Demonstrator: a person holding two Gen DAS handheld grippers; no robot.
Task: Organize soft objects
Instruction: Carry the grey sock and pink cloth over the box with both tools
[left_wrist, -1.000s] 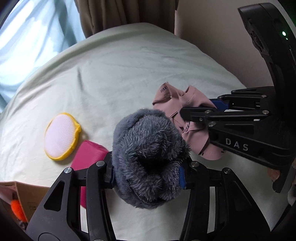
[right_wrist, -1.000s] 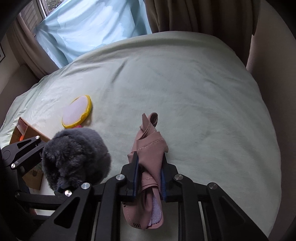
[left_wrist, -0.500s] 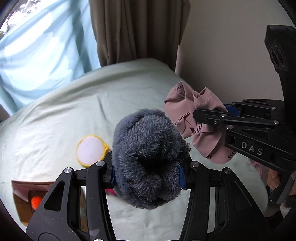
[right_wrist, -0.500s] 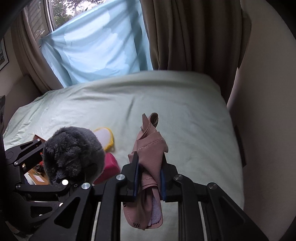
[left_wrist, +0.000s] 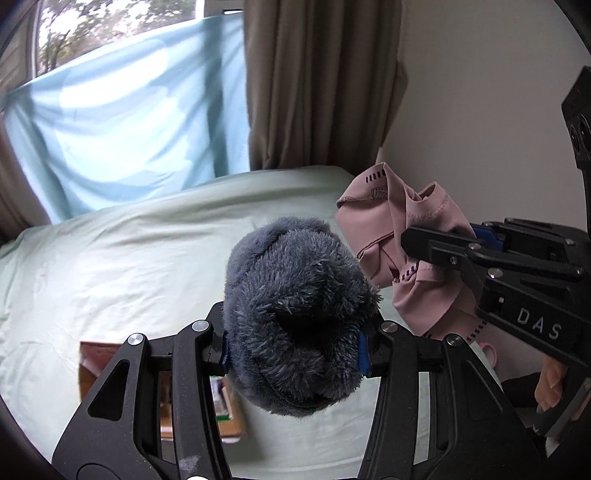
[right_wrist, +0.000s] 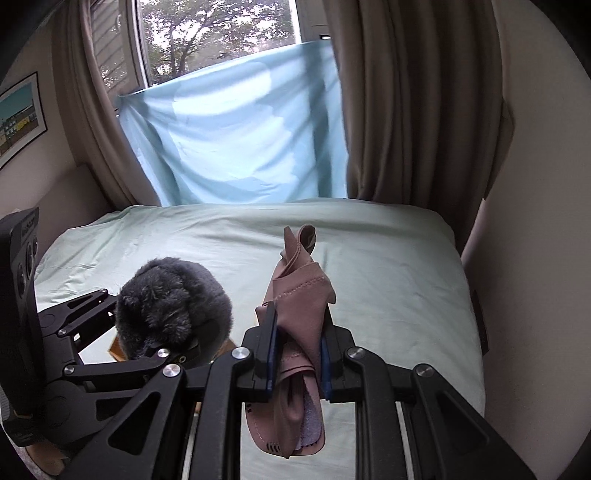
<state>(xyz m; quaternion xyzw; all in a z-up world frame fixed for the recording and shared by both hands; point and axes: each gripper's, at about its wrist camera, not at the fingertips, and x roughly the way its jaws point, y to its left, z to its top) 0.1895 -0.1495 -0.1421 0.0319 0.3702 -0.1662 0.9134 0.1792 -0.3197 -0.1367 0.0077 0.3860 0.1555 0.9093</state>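
Lifted well clear of the bed since a second ago, both grippers together; window, blue sheet and brown curtains now in sight where only bedding showed before; yellow-rimmed pad and pink item no longer visible.

Left gripper: partly open, blue pads pressed into either side of a grey fluffy slipper; slipper carried in the air above the pale green bedding, its opening turned toward the camera; also visible from the right wrist at lower left.

Right gripper: closed as far as possible, clamped on a dusty-pink garment; cloth bunched between the pads, one end sticking up past the fingertips, the other hanging down below; seen from the left wrist just right of the slipper, close beside but whether touching cannot be told.

Down below on the bed, partly hidden behind the left gripper: open cardboard box. On the left wall: framed picture.
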